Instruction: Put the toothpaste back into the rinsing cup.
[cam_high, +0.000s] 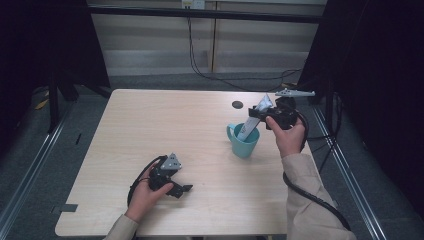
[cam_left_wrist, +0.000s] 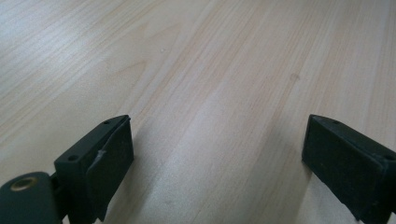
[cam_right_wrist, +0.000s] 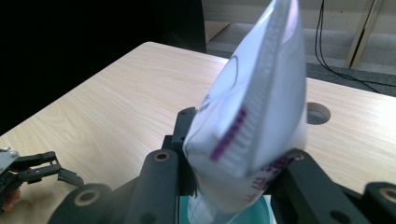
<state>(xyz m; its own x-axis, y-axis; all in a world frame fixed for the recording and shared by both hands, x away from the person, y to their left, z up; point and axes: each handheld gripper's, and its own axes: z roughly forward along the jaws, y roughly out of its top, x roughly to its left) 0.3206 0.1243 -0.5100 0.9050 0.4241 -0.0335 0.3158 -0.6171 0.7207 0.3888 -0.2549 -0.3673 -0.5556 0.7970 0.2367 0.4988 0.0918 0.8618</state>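
At lower left of the high view the left gripper (cam_high: 175, 186) rests on the tabletop (cam_high: 150, 125), jaws wide apart on nothing. Right of centre stands a teal cup (cam_high: 244, 142). The pouch (cam_high: 255, 119) leans into it, lower end inside, pinched near the top by the closed jaws of the right gripper (cam_high: 266, 114). It looks light, soft and crinkly, likely slippery; a flat sealed edge should give the surest hold.

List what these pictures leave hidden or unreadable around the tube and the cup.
- Tube print: blurred in the right gripper view, too small in the high view.
- Tube's lower end: hidden inside the teal cup in the high view.
- Cup in the right gripper view: cut off by the bottom edge, behind the right hand-held gripper.
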